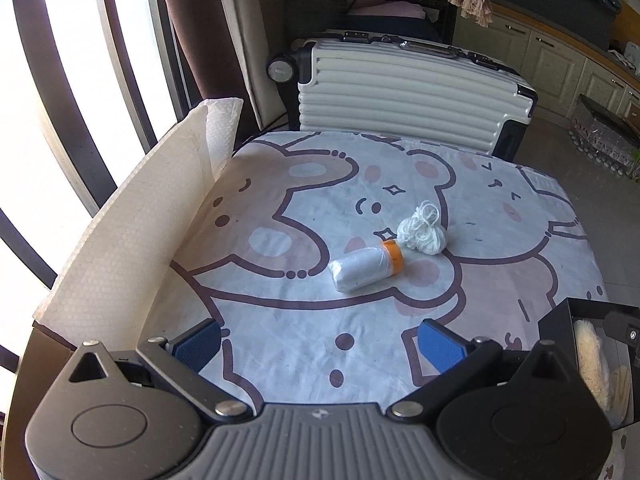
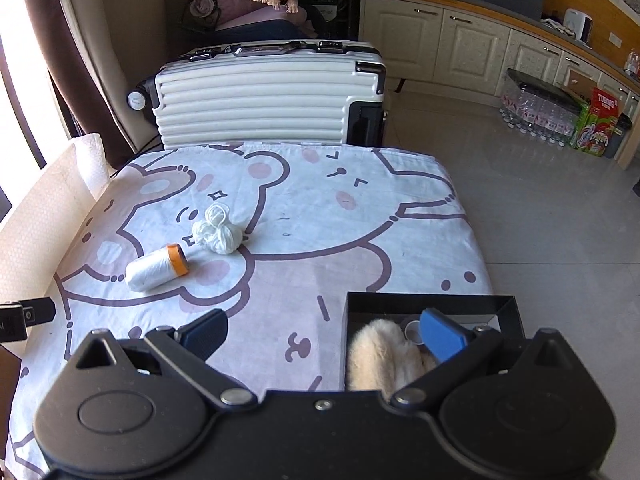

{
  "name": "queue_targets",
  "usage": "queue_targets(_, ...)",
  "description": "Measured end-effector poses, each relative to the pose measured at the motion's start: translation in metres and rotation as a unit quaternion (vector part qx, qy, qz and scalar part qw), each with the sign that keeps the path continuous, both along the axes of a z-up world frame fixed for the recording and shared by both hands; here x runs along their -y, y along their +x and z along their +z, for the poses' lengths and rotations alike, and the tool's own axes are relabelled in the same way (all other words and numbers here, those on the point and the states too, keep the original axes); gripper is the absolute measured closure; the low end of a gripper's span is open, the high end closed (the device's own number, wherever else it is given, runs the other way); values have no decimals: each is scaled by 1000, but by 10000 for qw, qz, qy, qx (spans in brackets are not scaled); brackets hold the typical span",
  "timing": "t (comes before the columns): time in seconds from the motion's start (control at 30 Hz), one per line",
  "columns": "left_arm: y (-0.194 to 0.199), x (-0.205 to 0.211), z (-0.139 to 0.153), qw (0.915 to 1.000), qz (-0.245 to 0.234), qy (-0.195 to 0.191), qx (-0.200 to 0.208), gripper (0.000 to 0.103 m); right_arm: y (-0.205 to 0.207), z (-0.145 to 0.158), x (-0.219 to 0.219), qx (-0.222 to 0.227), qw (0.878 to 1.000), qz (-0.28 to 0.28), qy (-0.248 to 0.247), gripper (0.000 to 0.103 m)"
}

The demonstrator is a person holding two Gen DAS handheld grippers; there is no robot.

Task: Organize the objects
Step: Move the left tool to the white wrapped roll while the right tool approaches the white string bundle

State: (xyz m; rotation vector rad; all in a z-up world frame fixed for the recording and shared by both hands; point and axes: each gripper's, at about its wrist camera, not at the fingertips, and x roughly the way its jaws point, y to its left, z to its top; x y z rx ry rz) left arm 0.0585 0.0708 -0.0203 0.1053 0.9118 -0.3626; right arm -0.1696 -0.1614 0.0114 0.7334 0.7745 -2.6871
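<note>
Two things left loose near the middle of the cartoon-print table cloth [image 1: 304, 344]: a white thread spool [image 1: 366, 266] with an orange end cap, lying on its side, and a small tangled bundle of white yarn [image 1: 422, 230] just beside the capped end, toward the far edge. Hard to say whether touching or just apart. Well away from both, at the near right corner, a black box [image 2: 428, 302] already holding a cream fluffy item [image 2: 380, 354] and a small round thing that cannot be made out.

Left gripper [image 1: 320, 340] low over the near edge, blue pads spread wide, nothing between them. Right gripper [image 2: 324, 334] likewise spread and empty, its right finger hanging over the box's open top.

Judging by looks: spool light but firm under a glossy wrap, so probably slippery and prone to rolling sideways. Best taken across the middle of the barrel, pads square to its long axis, or nearer the orange cap where the surface seems harder. Yarn bundle very light, soft and squashy; likely to shed loops or snag on a pad, so better pinched through the dense knotted core than by a stray loop.

Beyond the far edge, a white ribbed suitcase [image 2: 256, 96]; along the left edge, a standing sheet of white foam wrap [image 1: 132, 232].
</note>
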Motion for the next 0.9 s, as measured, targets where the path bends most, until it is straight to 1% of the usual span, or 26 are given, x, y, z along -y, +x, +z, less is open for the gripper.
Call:
queue_targets(0.1, 2, 0, 1, 10000, 41, -74, 0, 0, -1, -1, 2, -12, 10000, -11, -1, 0)
queue_targets(0.4, 16, 3, -3, 9976, 414, -538, -120, 0, -7, 4, 6, -131, 9997, 79, -167, 0)
queue_targets(0.6, 29, 17, -10, 9965, 640, -522, -148, 0, -16, 9, 9, -234, 9992, 156, -291, 0)
queue_targets(0.8, 40, 32, -19, 9954, 726, -600, -144, 0, -32, 8, 14, -305, 9986, 227, -371, 0)
queue_targets(0.9, 47, 39, -25, 9954, 780, -543, -140, 0, -41, 5, 18, -286, 9986, 241, -367, 0)
